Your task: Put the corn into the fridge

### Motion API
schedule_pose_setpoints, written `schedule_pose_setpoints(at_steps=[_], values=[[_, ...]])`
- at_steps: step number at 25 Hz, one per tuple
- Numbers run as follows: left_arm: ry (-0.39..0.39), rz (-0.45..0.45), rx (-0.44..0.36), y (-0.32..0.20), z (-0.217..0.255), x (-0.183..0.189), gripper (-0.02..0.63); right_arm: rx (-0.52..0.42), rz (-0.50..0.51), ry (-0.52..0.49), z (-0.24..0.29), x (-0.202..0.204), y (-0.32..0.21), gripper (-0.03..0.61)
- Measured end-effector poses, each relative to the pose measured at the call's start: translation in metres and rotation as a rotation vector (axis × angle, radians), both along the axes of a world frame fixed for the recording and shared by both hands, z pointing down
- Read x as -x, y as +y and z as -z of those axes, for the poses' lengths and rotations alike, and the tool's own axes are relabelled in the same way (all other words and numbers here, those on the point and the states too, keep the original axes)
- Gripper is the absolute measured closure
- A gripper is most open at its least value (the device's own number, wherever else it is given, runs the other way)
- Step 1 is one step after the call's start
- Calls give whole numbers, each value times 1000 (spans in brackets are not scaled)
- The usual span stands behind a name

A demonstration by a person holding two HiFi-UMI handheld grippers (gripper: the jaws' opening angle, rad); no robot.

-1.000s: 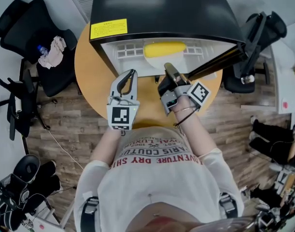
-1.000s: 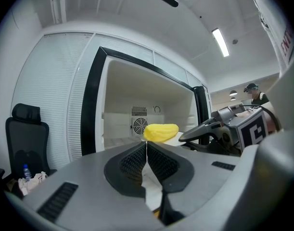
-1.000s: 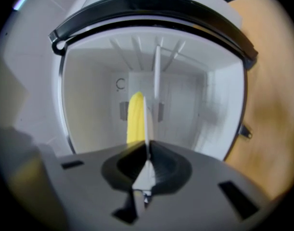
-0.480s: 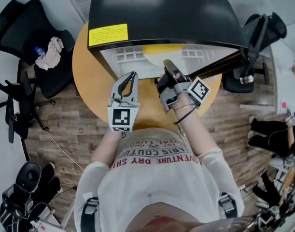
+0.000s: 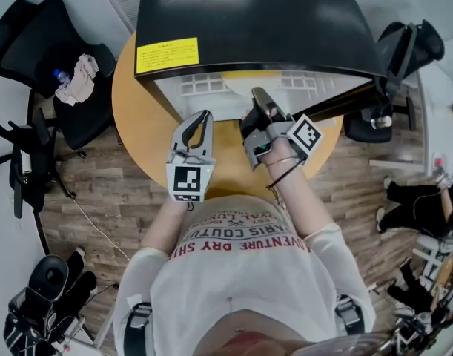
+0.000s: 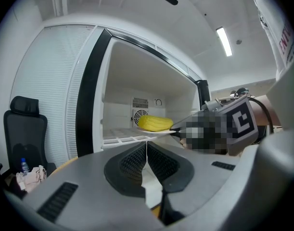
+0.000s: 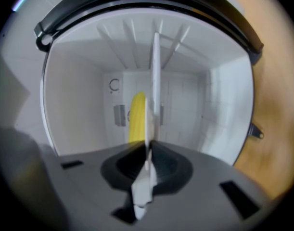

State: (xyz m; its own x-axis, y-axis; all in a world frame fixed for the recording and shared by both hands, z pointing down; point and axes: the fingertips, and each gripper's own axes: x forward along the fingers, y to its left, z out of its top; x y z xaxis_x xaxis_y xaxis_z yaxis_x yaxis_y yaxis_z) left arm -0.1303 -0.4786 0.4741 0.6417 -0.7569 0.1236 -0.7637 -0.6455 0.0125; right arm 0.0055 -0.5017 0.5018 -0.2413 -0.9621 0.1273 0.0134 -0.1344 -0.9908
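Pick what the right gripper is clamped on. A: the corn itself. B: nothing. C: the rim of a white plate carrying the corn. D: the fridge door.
C: in the right gripper view, the right gripper has its jaws pinched on the thin edge of the white plate, and the corn lies on that plate inside the fridge.

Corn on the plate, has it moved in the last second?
Yes. The corn has slid deeper into the fridge: only a yellow sliver shows under its black top edge now.

A plate (image 7: 155, 71) with corn (image 6: 155, 123) seemingly blocks mid-shelf in the fridge (image 5: 256, 21).
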Motion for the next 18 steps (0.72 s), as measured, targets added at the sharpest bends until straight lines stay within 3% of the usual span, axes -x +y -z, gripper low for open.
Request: schedule_pose_setpoints(at_steps=[8,12,14,18], values=[[2,-8,18,0,-3,-1,580,-21,-12,-2,0,0,1,522],[-7,-24,-5,1,0,-3,580,-56,-23,44,4,-2,3,518],[-7,-29,-8,2,1,-4,580,-67,-38,59,6,-6,5,481],[-6,-30,-14,7,4,-5,580,-86,-55,57,10,-8,17,476]])
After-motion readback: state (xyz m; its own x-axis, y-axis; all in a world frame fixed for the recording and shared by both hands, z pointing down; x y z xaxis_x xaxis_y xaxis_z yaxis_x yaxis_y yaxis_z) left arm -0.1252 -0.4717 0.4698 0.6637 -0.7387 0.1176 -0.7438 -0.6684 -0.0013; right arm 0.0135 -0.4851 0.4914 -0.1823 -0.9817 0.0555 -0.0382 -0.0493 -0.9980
